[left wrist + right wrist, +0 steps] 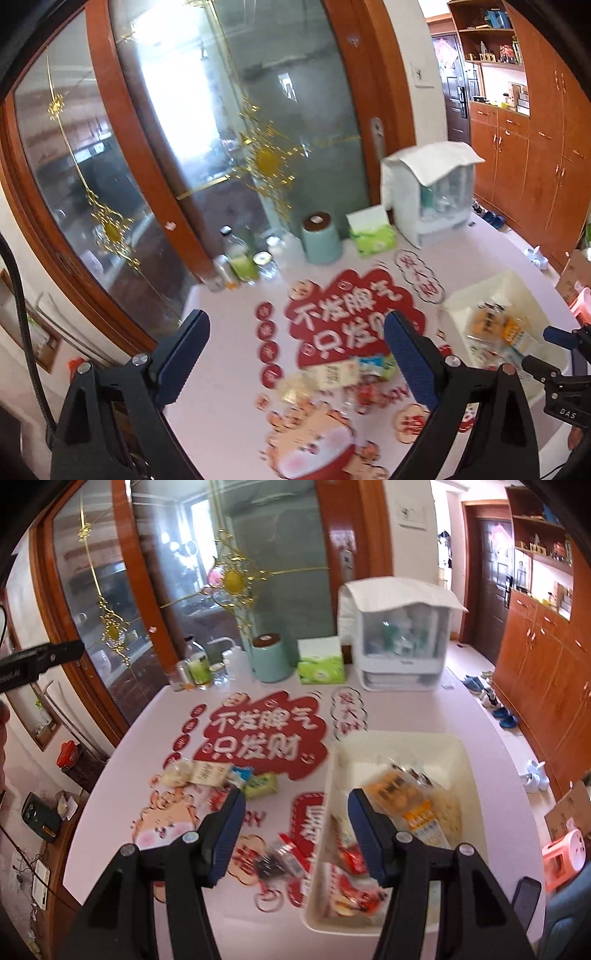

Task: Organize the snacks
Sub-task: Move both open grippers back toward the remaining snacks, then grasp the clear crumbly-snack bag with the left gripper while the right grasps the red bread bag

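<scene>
A cream tray [400, 744] sits on the pink table at the right and holds several snack packs, among them an orange pack [399, 794] and red packs [351, 893]. It also shows in the left wrist view [461, 302]. Loose snacks [221, 773] lie left of the tray: a pale round pack, a beige pack, a green pack [260, 784]. A small clear pack [280, 858] lies nearer. The loose snacks also show in the left wrist view [332, 376]. My right gripper [297, 830] is open and empty above the tray's left rim. My left gripper [295, 354] is open and empty above the loose snacks.
At the table's far edge stand bottles and jars [199, 670], a mint canister [267, 657], a green tissue box [320, 662] and a white cabinet-like box [399, 642]. Glass sliding doors stand behind. Wooden cupboards [546, 657], shoes and a pink stool [565, 856] are at the right.
</scene>
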Action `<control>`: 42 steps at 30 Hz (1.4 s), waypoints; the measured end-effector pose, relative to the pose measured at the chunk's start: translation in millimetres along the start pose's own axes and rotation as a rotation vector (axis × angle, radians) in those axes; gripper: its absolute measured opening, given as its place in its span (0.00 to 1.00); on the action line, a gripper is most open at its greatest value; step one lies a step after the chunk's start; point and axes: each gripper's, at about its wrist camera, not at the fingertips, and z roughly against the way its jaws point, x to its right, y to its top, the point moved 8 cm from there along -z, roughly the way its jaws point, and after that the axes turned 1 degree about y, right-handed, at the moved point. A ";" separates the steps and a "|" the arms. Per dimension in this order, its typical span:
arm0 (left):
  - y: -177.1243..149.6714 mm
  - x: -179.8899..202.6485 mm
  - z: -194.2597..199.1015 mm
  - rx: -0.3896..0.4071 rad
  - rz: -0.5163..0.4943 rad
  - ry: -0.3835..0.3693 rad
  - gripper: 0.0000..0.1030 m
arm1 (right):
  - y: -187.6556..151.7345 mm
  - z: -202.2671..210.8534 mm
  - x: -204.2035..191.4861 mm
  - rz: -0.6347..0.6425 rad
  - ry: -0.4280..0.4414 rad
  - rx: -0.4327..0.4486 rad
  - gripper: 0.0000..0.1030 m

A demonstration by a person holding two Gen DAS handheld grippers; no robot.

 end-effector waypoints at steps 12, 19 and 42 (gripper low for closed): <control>-39.3 -43.3 -89.0 -0.112 -0.079 -0.121 0.95 | 37.7 -48.4 -80.4 -0.043 0.003 -0.039 0.57; -114.4 -35.3 -181.4 -0.260 0.002 -0.217 0.95 | 14.8 -121.8 -100.4 -0.123 -0.017 -0.171 0.57; -247.6 -11.0 -342.7 -0.600 0.226 -0.294 0.95 | -71.6 -294.6 -120.0 -0.184 -0.018 -0.517 0.57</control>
